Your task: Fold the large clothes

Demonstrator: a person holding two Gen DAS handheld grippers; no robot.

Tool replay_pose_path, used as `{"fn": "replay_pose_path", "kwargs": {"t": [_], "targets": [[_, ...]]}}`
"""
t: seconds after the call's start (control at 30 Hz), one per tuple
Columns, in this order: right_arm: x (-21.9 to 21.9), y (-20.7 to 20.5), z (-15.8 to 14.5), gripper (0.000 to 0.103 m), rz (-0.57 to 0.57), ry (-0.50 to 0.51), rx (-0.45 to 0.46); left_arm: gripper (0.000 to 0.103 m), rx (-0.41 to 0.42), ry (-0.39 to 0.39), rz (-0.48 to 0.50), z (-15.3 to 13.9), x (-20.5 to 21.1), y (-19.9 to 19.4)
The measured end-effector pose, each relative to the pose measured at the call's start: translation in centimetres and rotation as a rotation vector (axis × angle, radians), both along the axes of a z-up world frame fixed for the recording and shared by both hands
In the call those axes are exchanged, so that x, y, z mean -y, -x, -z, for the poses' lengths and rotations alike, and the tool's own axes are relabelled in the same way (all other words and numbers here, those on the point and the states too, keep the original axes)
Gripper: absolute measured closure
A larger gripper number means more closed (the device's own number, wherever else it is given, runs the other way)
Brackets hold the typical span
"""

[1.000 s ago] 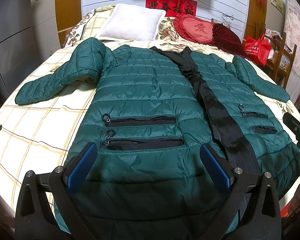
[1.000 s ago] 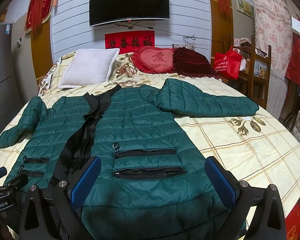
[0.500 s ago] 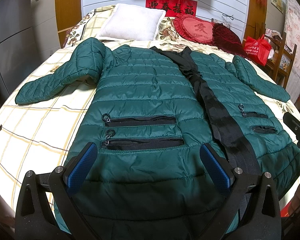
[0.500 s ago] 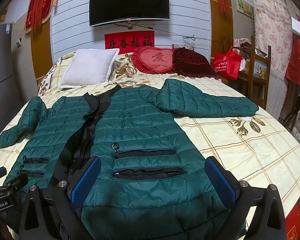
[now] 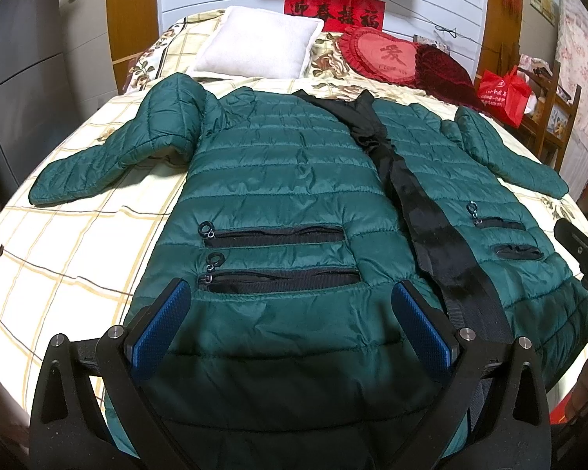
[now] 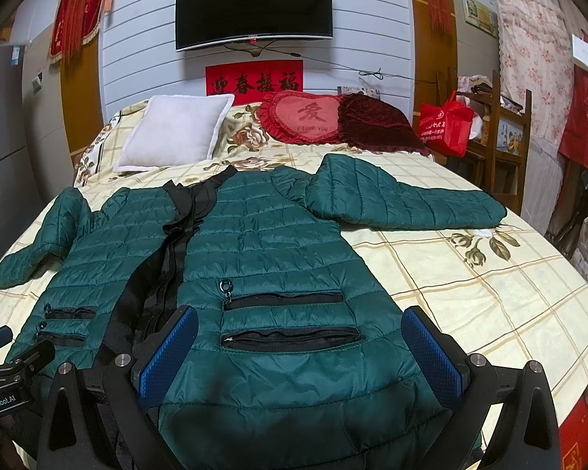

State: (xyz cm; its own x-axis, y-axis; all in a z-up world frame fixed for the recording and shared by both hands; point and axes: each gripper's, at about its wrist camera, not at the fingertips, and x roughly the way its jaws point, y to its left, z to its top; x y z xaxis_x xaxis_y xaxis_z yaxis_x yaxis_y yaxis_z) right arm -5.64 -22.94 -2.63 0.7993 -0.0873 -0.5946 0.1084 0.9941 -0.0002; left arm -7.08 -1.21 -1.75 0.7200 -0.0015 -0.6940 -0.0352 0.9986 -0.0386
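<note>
A dark green quilted jacket point(image 5: 278, 180) point(image 6: 270, 243) lies flat and face up on the bed, its black front placket point(image 5: 419, 215) running down the middle and both sleeves spread outwards. My left gripper point(image 5: 290, 321) hovers open over the hem of the jacket's left half, below two zip pockets point(image 5: 278, 258). Over the hem of the right half my right gripper point(image 6: 300, 346) is open too, nothing between its blue pads. The left sleeve point(image 5: 109, 160) bends at the elbow; the right sleeve point(image 6: 403, 199) stretches towards the bed's right side.
The bed has a cream checked cover point(image 5: 58, 258) point(image 6: 490, 286). At its head lie a white pillow point(image 6: 180, 133), a red heart cushion point(image 6: 309, 117) and a dark red cushion point(image 6: 376, 121). A wooden rack with a red bag point(image 6: 447, 125) stands at the right.
</note>
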Motion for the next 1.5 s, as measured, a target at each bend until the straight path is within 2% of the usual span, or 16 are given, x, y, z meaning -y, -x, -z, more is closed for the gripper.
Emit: {"fn": "replay_pose_path", "kwargs": {"t": [1.5], "targets": [[0.47,0.10,-0.01,0.000,0.003,0.000,0.001,0.000,-0.001,-0.004,-0.001,0.22,-0.04,0.01]]}}
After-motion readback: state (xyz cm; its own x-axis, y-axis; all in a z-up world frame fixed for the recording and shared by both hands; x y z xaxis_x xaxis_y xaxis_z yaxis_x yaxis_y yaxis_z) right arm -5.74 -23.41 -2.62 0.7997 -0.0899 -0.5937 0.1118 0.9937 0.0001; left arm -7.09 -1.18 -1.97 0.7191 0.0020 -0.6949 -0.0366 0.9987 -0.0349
